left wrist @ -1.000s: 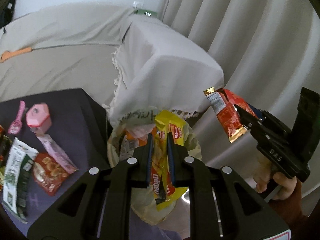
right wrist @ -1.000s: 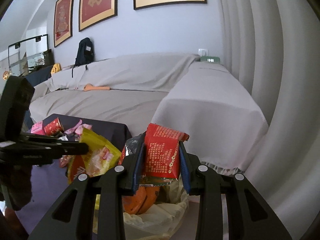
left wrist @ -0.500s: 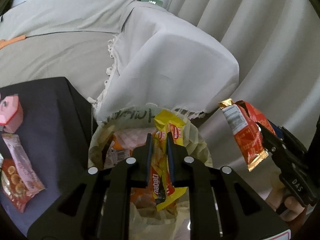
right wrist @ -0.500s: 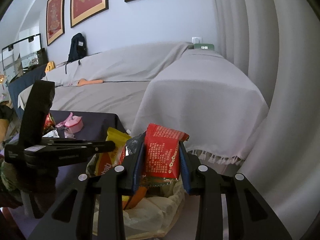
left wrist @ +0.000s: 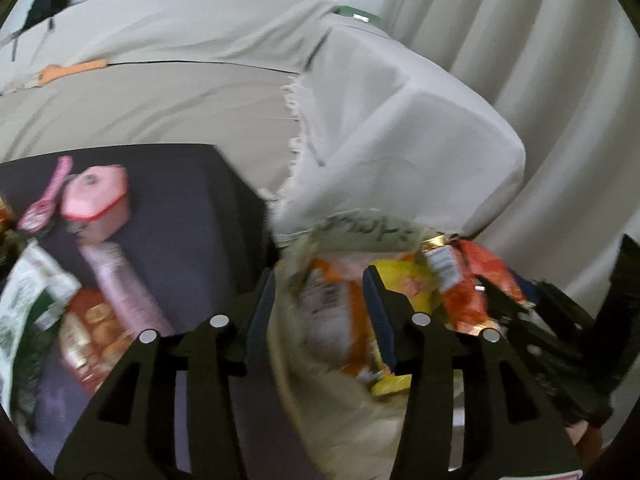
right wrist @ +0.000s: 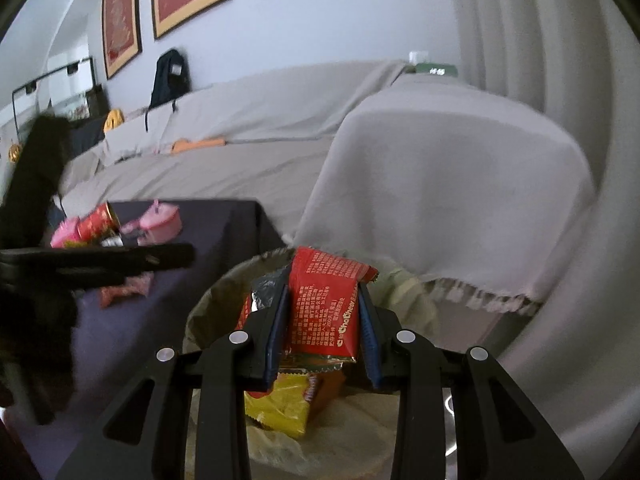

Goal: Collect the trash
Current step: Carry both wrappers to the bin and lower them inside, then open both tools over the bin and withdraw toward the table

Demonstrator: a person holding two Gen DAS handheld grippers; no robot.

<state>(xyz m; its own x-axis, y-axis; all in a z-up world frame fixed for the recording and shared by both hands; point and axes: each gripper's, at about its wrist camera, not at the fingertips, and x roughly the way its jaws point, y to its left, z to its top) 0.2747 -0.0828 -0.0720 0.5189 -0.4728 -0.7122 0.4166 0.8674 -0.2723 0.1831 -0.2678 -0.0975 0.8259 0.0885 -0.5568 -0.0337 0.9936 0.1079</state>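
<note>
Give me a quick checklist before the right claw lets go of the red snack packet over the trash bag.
1. Red packet gripped in right claw: ok.
2. Packet above the trash bag opening: ok.
3. Left claw opening, nothing between its pads: ok.
4. Yellow wrapper lying inside the bag: ok.
5. Left claw clear of the right claw's drop path: cannot tell.
6. Table cleared of packets: not ok, several remain.

"ChaCheer" on red snack packet [right wrist: 326, 312], other print unreadable
</note>
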